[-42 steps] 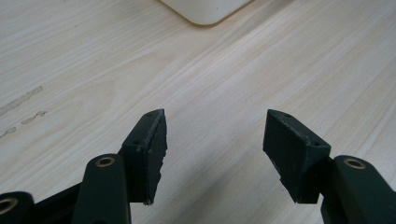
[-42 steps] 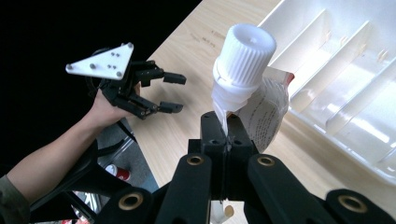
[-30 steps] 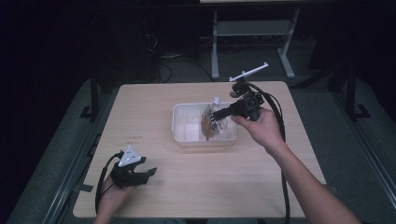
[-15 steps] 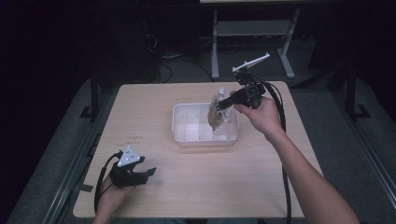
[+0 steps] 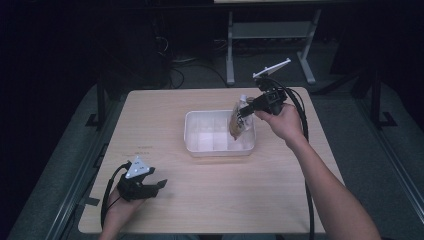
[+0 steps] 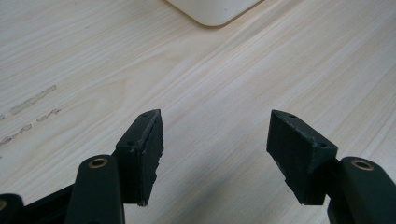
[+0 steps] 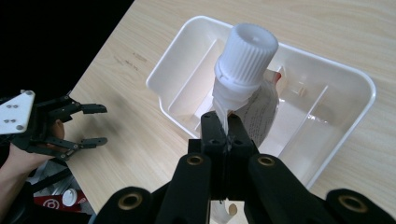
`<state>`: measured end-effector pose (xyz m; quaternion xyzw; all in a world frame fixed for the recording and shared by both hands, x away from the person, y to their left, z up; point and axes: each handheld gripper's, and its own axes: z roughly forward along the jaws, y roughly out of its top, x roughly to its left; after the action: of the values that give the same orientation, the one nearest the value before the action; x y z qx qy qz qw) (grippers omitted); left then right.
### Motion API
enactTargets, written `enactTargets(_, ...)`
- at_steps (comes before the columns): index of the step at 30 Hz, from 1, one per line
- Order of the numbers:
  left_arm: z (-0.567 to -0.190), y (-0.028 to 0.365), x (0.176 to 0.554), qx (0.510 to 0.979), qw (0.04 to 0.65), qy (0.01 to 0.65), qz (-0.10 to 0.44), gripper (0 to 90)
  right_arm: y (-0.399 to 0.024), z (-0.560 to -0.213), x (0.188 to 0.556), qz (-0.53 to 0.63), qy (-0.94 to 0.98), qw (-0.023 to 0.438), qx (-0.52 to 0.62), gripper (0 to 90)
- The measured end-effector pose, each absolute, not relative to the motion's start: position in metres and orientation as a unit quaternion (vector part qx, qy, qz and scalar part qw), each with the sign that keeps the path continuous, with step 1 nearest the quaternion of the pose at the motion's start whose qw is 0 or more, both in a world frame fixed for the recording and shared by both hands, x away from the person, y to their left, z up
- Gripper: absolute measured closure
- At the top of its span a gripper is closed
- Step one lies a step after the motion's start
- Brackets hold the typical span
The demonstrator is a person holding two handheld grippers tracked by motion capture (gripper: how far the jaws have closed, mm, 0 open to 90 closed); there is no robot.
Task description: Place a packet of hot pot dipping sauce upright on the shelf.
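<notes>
Pale wood-grain table point(image 5: 215, 200), dark room; right gripper point(image 7: 223, 126) pinches ribbed-capped spout pouch point(image 7: 245, 79) over white divided tray point(image 7: 364, 100); left gripper point(image 6: 215, 140) gapes.

A soft brown spouted pouch with a white ribbed screw cap point(image 7: 246, 51) hangs upright above the white divided plastic bin point(image 5: 194, 145), mid-frame.

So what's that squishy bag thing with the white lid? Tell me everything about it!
It is a soft pouch with a ribbed white screw cap on a white spout. Its body looks brownish and bears a printed label. The right gripper is shut on a thin flap at its edge and holds it with the cap up, hanging over the right end of the white divided tray.
</notes>
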<state>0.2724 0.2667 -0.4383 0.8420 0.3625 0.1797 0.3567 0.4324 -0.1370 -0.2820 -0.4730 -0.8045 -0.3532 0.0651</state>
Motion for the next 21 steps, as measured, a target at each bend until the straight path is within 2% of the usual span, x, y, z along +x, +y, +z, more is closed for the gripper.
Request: enactTargets(21,-0.438,0.268,0.272,0.839,0.359,0.365,0.183,34.7,-0.128,-0.316,0.451,-0.308,-0.812,0.082,-0.488,88.8)
